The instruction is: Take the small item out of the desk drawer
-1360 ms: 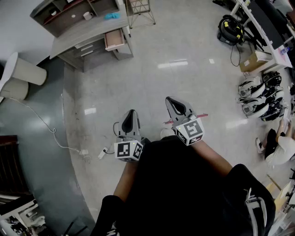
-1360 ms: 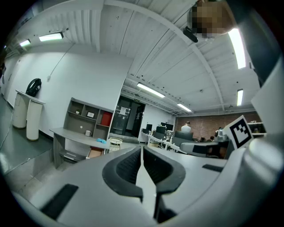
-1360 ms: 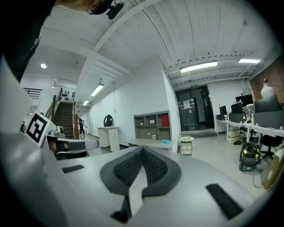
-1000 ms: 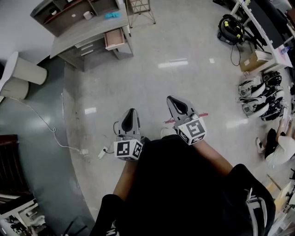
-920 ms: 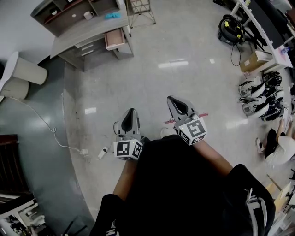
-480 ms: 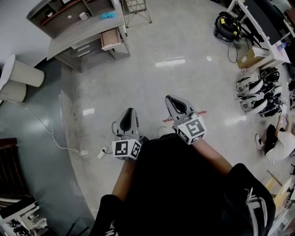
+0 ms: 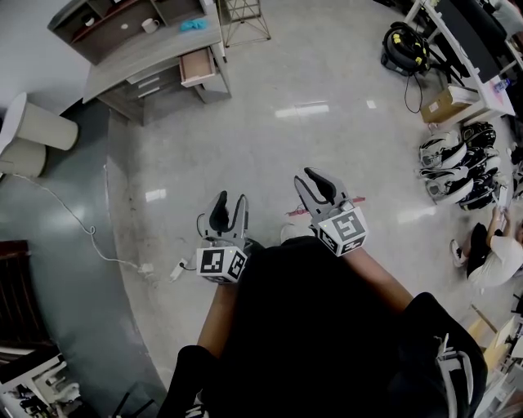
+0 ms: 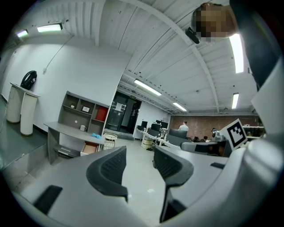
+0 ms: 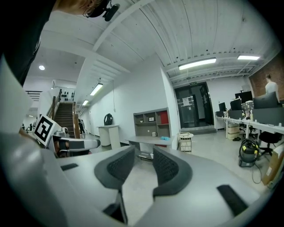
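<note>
The grey desk (image 7: pixel 135 61) with a shelf unit stands far off at the top left of the head view. Its open drawer (image 7: pixel 198 67) shows a pinkish inside; I cannot make out any small item in it. My left gripper (image 7: pixel 228 206) and right gripper (image 7: pixel 317 183) hang over the bare floor in front of me, far from the desk. The jaws of both are opening, with nothing between them. The desk (image 8: pixel 71 131) appears small beyond the left gripper (image 8: pixel 140 162), and the desk (image 9: pixel 150 141) lies straight past the right gripper (image 9: pixel 143 166).
A mug (image 7: pixel 149 25) and a blue thing (image 7: pixel 194 26) lie on the desk top. White bins (image 7: pixel 37 135) stand left, with a cable and power strip (image 7: pixel 176 269) on the floor. A vacuum cleaner (image 7: pixel 406 49), a box (image 7: pixel 445 102), gear and a seated person (image 7: pixel 490 253) are right.
Both grippers' jaws were together and now stand apart. The left gripper has spread more than the right. The head view has shifted slightly; the desk sits a little higher in it.
</note>
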### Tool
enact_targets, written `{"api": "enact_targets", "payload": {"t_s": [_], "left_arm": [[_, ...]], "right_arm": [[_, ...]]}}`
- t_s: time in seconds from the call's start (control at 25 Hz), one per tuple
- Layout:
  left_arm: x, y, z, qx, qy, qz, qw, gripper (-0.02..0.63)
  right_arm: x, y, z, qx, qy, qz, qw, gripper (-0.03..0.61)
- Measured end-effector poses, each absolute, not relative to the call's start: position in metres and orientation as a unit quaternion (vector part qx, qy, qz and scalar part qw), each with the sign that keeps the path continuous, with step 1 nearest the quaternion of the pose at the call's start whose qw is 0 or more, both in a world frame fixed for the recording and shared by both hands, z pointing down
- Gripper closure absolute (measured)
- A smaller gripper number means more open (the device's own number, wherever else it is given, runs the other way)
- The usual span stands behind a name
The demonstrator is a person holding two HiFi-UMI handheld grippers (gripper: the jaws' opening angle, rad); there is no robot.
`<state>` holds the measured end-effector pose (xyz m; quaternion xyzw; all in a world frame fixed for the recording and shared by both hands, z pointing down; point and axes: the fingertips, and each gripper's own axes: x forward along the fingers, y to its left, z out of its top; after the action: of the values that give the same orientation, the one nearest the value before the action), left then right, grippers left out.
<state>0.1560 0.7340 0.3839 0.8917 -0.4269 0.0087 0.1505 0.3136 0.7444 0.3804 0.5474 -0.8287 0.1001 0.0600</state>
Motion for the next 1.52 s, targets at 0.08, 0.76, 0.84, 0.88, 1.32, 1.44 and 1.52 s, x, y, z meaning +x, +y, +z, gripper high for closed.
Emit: {"api": "enact_targets", "payload": {"t_s": [0.08,0.76,0.84,0.88,1.32,1.44,1.52], "left_arm": [[0.151,0.732,0.387,0.885,-0.44,0.013,0.154,0.412],[0.143,0.725,0.393,0.866,-0.481,0.028,0.132,0.353],[0.145,0.719,0.395,0.865,-0.482,0.027,0.135,0.353],[0.146,0.716,0.396,0.865,-0.482,0.027,0.134,0.353],[0.121,0.616,0.411,0.861,-0.487,0.013,0.146,0.353],[0.111,0.571,0.412,0.86,-0.489,0.01,0.146,0.353],[0.102,0.538,0.411,0.858,-0.493,0.004,0.143,0.353]], "right_arm": [[0.319,0.742,0.384,0.557,-0.821,0.108,0.061,0.393],[0.343,0.729,0.404,0.568,-0.809,0.142,0.043,0.302],[0.34,0.724,0.408,0.56,-0.814,0.147,0.047,0.304],[0.337,0.721,0.41,0.555,-0.817,0.15,0.048,0.304],[0.303,0.624,0.425,0.531,-0.829,0.155,0.077,0.304],[0.293,0.584,0.429,0.529,-0.829,0.161,0.083,0.304],[0.283,0.554,0.434,0.522,-0.832,0.166,0.091,0.304]]}}
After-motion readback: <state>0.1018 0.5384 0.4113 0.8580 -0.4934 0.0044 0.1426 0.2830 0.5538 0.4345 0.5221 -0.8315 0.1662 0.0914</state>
